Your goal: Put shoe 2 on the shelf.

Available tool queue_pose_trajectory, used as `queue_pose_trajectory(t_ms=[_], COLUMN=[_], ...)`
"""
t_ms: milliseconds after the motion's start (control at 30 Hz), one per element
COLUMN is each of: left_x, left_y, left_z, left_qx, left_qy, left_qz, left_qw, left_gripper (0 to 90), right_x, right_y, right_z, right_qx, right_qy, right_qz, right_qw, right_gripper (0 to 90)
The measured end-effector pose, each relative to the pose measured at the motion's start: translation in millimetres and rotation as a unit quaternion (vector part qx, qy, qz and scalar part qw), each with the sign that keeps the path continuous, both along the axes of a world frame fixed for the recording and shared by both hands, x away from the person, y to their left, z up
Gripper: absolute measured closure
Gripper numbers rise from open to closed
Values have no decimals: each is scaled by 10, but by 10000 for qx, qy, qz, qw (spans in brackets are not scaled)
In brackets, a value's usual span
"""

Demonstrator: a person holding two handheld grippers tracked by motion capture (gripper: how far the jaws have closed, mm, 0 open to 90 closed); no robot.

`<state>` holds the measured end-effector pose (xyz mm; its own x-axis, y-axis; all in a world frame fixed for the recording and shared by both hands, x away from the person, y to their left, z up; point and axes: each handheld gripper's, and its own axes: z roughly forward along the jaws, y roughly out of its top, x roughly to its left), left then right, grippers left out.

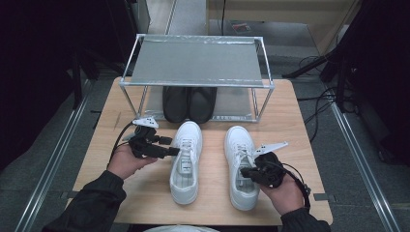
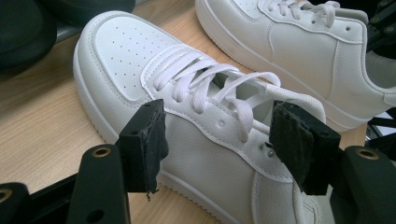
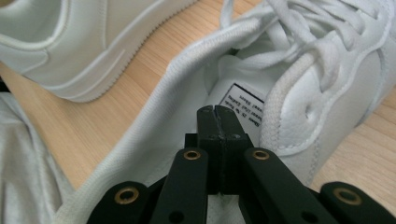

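Two white sneakers stand side by side on the wooden table point(image 1: 111, 159), toes pointing away. My left gripper point(image 1: 172, 151) is open at the left sneaker point(image 1: 186, 162), level with its laces. In the left gripper view its pads point(image 2: 144, 144) stand wide apart on either side of that sneaker's lace area point(image 2: 140, 60), with the other sneaker point(image 2: 303, 42) behind. My right gripper point(image 1: 245, 170) is shut at the right sneaker point(image 1: 239, 145). In the right gripper view the closed tips point(image 3: 218, 116) reach into that shoe's opening point(image 3: 327, 93), just before the tongue label point(image 3: 250, 105).
A metal-framed shelf rack point(image 1: 196, 60) stands at the table's far side, with a pair of black shoes point(image 1: 188, 104) on its lower level. A black shoe's toe point(image 2: 23, 32) lies close beyond the left sneaker. Table edges run near both forearms.
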<state>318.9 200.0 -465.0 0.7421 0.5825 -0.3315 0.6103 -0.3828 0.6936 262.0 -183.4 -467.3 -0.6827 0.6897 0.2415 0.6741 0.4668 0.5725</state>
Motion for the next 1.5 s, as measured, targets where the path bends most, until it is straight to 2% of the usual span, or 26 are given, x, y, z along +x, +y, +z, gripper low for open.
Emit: queue_pose_trajectory(t_ms=[100, 167, 200, 267, 333, 367, 433, 500, 567, 633, 733, 800, 933, 1033, 1100, 1233, 1500], left_x=[2, 5, 5, 2, 3, 3, 3, 1, 4, 7, 4, -2, -19, -42, -59, -89, -149], left_y=[10, 17, 17, 16, 12, 10, 10, 10, 11, 10, 8, 11, 33, 54, 67, 108, 155], left_z=[-1, -1, 0, 1, -2, -3, -3, -2, -4, -8, -8, -5, -11, -11, -14, -20, -63], left_qx=[-27, -10, -12, -14, -14, -17, 11, -4, 10, 9, 24, 42, 37, 38, 43, 49, 77], left_qy=[31, 23, 23, 18, 26, 36, 22, 29, 28, 44, 40, 40, 44, 37, 32, 31, 92], left_qz=[38, 45, 41, 42, 38, 36, 20, 26, 22, 9, 9, 10, 48, 88, 117, 170, 257], left_qw=[10000, 10000, 10000, 10000, 10000, 10000, 10000, 10000, 10000, 10000, 10000, 10000, 10000, 9999, 9999, 9998, 9996], left_gripper=[366, 366, 366, 366, 366, 366, 366, 366, 366, 366, 366, 366, 366, 366, 366, 366, 368], right_x=[-30, -55, -75, -109, -143, -153, -154, -153, -142, -132, -87, -53, -29, -11, -3, 51, 171], right_y=[-13, -41, -58, -104, -150, -176, -218, -252, -262, -238, -197, -178, -159, -160, -164, -146, 63], right_z=[107, 186, 220, 277, 297, 288, 236, 172, 103, 41, -22, -52, -48, -30, -10, 39, 50], right_qx=[286, 329, 378, 493, 487, 538, 426, 379, 380, 237, -19, -84, -200, -190, -196, -305, -240], right_qy=[-293, -454, -575, -732, -845, -829, -809, -622, -405, -353, -335, -340, -333, -296, -380, -533, -615], right_qz=[4, -70, -148, -307, -472, -561, -812, -964, -1071, -1108, -1163, -1124, -1031, -1038, -1071, -1174, -1085], right_qw=[9992, 9984, 9975, 9956, 9941, 9935, 9925, 9927, 9927, 9929, 9927, 9930, 9939, 9940, 9933, 9912, 9919], right_gripper=[839, 816, 775, 756, 736, 692, 624, 576, 568, 555, 555, 550, 600, 637, 711, 796, 811])
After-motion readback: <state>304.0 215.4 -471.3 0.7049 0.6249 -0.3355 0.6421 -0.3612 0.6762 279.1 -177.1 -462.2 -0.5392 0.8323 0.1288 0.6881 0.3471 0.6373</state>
